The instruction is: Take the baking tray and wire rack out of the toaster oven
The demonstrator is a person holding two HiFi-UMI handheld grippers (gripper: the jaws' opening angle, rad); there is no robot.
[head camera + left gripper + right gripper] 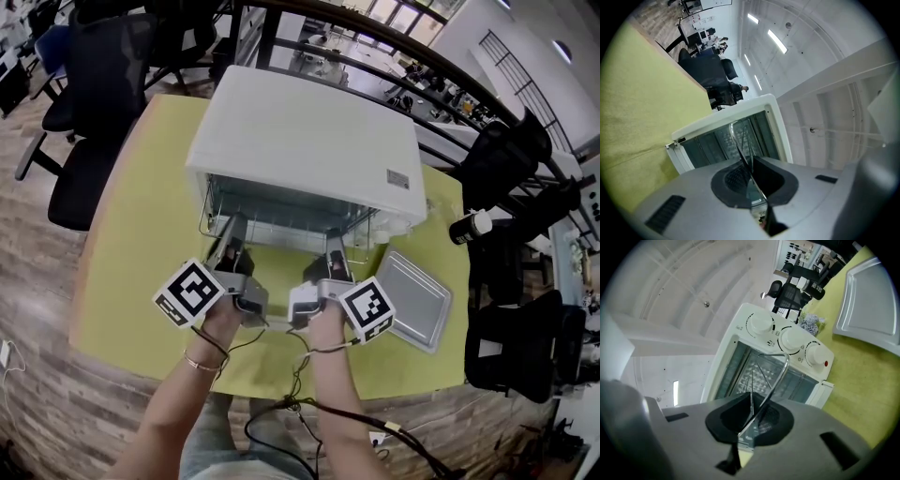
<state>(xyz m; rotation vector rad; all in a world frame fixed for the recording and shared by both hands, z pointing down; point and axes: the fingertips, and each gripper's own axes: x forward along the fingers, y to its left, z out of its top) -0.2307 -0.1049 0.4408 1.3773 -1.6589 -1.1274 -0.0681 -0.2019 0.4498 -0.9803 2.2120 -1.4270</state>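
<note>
A white toaster oven (300, 131) stands open on the yellow-green table (131, 281). Its wire rack (281, 217) sticks out of the front opening. My left gripper (229, 231) is shut on the rack's front wire near its left corner, and my right gripper (335, 240) is shut on it near the right corner. In the left gripper view the rack wire (739, 140) runs into the closed left gripper (757, 190). The right gripper view shows the bent rack wire (780, 369) pinched in the right gripper (749, 425) before the oven's knobs (792, 338). The grey baking tray (413, 300) (869, 305) lies on the table right of the oven.
Black office chairs stand left of the table (89, 103) and to its right (511, 347). A white cylinder (469, 226) sits by the table's right edge. A dark railing (394, 47) runs behind the oven. Cables (309, 403) hang from both grippers over the near table edge.
</note>
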